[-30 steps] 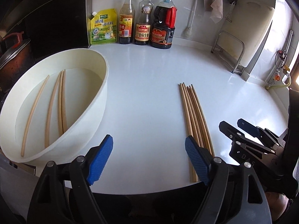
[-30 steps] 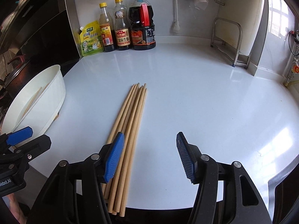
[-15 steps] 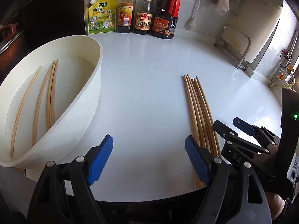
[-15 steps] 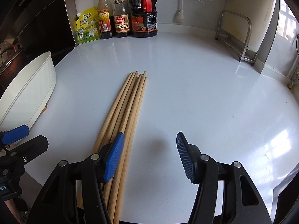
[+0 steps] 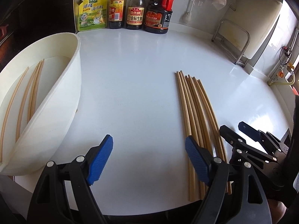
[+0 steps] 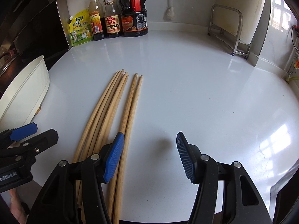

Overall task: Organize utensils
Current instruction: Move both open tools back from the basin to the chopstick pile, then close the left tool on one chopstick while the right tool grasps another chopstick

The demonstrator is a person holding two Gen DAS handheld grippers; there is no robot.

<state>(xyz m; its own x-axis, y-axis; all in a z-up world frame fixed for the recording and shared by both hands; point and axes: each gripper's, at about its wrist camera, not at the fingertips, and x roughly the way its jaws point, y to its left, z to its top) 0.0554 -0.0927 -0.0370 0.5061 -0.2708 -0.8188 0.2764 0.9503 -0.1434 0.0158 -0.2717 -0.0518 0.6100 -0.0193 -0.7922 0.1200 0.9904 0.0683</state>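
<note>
Several wooden chopsticks [image 5: 194,108] [image 6: 104,112] lie side by side on the white countertop, and the two rightmost [image 6: 130,104] sit slightly apart. A white basin [image 5: 74,65] [image 6: 28,89] at the left holds several more chopsticks [image 5: 31,93]. My left gripper [image 5: 148,145] is open just left of the bundle, low over bare counter, its right finger at the bundle's near left edge. My right gripper [image 6: 149,140] is open with nothing between its fingers; its left finger sits over the rightmost pair. Each gripper shows in the other's view [image 5: 241,130] [image 6: 31,132].
Three sauce bottles [image 5: 134,9] [image 6: 112,15] and a yellow-green pouch [image 5: 91,11] stand at the back wall. A metal rack with a pale board [image 5: 241,43] [image 6: 233,29] stands at the back right. The counter's front edge runs just below both grippers.
Both grippers have come down and forward toward the near ends of the chopsticks. The two rightmost chopsticks now lie slightly apart from the others.
</note>
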